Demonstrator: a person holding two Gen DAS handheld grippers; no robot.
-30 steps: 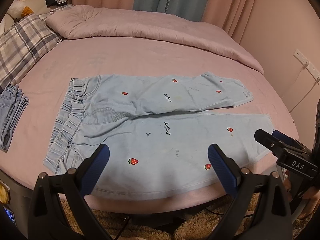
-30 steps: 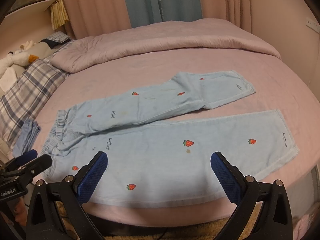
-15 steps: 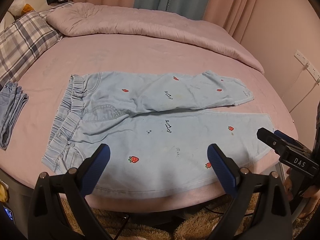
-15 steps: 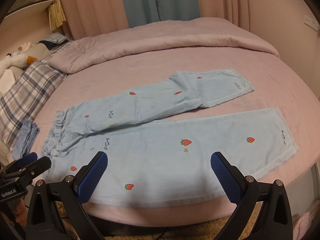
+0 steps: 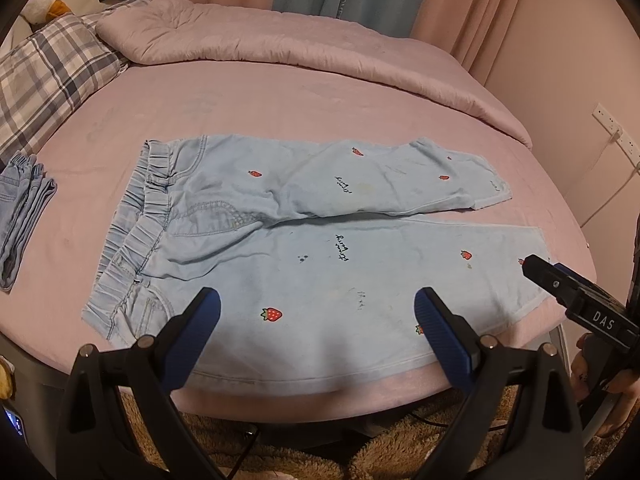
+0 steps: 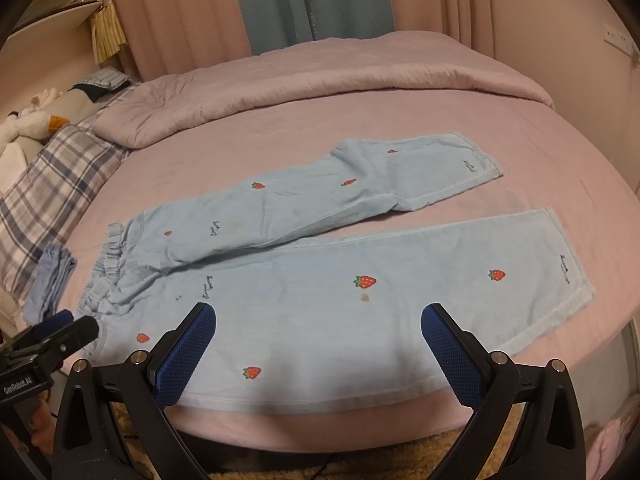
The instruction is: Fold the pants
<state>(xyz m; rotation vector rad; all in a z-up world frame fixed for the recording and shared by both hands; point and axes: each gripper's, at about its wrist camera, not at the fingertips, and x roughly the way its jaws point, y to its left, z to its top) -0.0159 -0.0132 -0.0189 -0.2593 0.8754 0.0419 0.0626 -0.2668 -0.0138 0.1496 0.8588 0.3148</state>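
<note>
My left gripper (image 5: 316, 312) and right gripper (image 6: 320, 328), both spread wide and empty, have edged closer above the pants (image 5: 320, 248), still flat on the bed (image 5: 280, 100).

Right gripper (image 6: 318, 322) hangs over the near edge of the bed (image 6: 280, 120), blue-padded fingers (image 6: 188, 350) spread wide with nothing between them, above the near leg of the light-blue strawberry-print pants (image 6: 320, 304). Pants lie flat, waistband to the left, far leg angled away and apart from the near one at the hems. Left gripper (image 6: 60, 326) shows at the left edge near the waistband; a folded blue garment (image 6: 54, 276) sits beside the plaid pillow (image 6: 48, 184).
</note>
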